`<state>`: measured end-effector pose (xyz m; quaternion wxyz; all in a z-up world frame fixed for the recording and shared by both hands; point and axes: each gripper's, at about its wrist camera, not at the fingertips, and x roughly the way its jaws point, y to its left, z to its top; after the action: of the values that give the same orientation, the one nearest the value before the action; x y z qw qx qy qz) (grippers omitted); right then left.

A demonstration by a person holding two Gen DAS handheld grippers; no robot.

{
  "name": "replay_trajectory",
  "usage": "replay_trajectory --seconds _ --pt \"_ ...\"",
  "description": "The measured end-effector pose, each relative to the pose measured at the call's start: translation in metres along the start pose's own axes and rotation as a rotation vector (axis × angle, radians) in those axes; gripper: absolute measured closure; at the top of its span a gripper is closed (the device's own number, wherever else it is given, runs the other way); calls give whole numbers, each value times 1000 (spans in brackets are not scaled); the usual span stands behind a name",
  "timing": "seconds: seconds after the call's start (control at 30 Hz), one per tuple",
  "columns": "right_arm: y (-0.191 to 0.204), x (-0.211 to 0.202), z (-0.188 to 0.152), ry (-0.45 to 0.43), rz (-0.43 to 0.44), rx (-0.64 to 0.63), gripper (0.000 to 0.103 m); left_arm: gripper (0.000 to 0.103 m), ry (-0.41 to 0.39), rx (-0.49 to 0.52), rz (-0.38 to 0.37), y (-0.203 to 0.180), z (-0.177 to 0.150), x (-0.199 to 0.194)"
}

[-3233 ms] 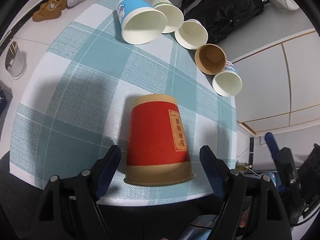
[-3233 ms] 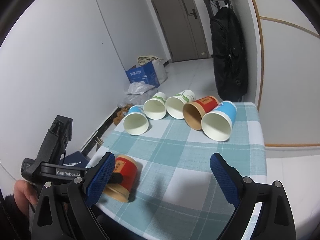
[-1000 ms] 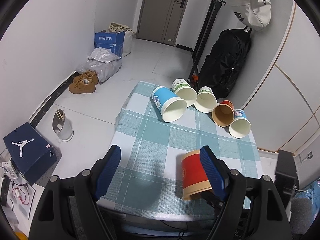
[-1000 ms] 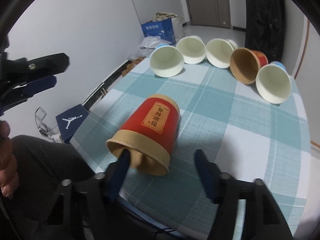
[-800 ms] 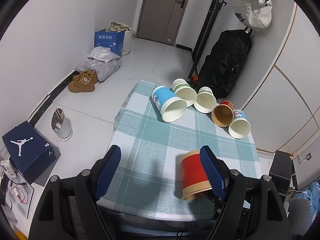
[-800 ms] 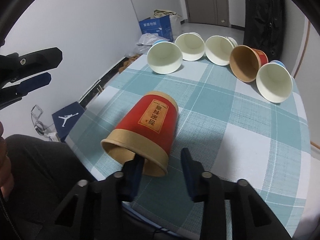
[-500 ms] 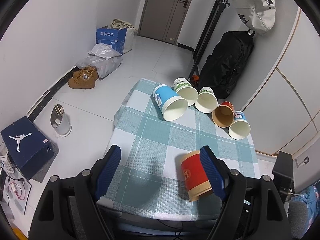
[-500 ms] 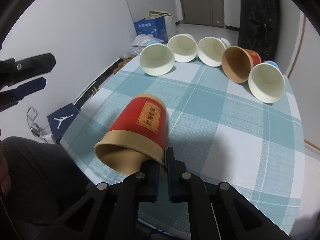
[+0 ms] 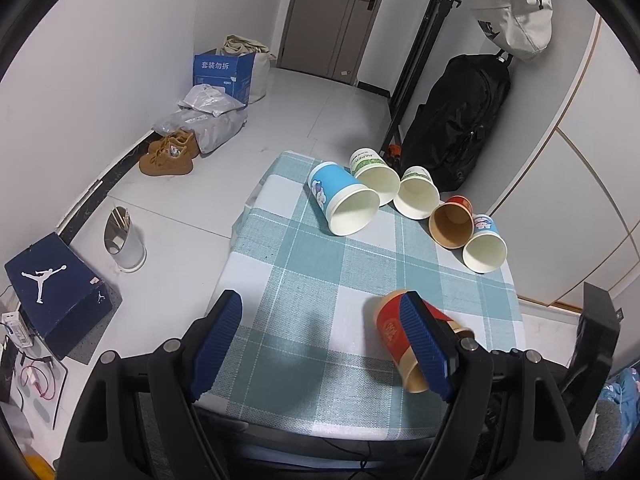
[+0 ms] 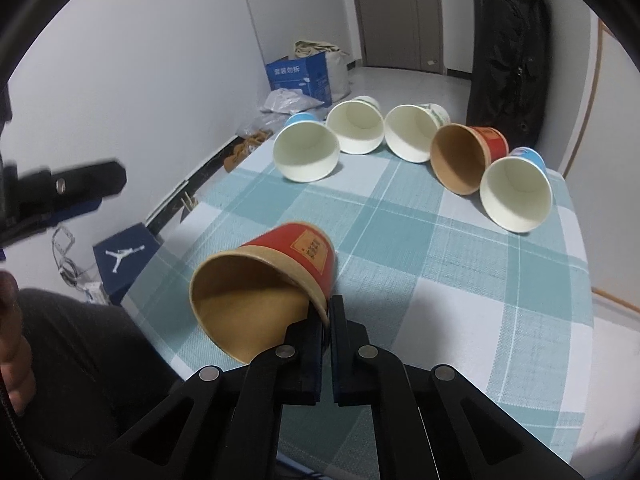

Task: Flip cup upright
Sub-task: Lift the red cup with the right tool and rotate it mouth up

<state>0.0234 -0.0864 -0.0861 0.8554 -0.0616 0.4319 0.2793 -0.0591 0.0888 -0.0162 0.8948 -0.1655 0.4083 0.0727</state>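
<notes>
A red paper cup with a tan rim (image 10: 276, 276) is tilted near the front edge of the checked table (image 10: 440, 264), its brown open mouth toward the right wrist camera. My right gripper (image 10: 326, 312) is shut on the cup's rim, one finger inside the mouth and one outside. In the left wrist view the same cup (image 9: 390, 326) shows partly behind my right finger. My left gripper (image 9: 320, 340) is open and empty, held high above the table's front edge.
Several cups lie on their sides in a row at the table's far side: blue (image 10: 306, 152), white (image 10: 356, 126), white-green (image 10: 414, 130), red-brown (image 10: 466, 156), blue-white (image 10: 516, 188). A black backpack (image 9: 456, 120) leans behind the table. A shoebox (image 9: 56, 280) sits on the floor at left.
My right gripper closed on the red cup's rim and tipped the cup from upside down toward its side, mouth facing me. My left gripper pulled back and up from the cup.
</notes>
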Motion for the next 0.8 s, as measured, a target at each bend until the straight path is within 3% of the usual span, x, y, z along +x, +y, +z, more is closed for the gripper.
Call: replay_trajectory --seconds 0.17,0.43,0.57,0.7,0.8 --pt "-6 -5 5 65 77 43 101 25 17 -13 -12 0 0 3" --pt "-26 -39 23 123 61 41 101 25 41 -45 -46 1 -5 6" --pt "-37 -44 40 273 28 -15 101 25 102 -72 -78 -4 -8 17" --pt "-42 -45 51 392 14 -52 101 25 72 -43 -58 -10 -7 12" --pt "-50 -32 59 475 59 26 101 25 84 -52 -64 -9 -7 14"
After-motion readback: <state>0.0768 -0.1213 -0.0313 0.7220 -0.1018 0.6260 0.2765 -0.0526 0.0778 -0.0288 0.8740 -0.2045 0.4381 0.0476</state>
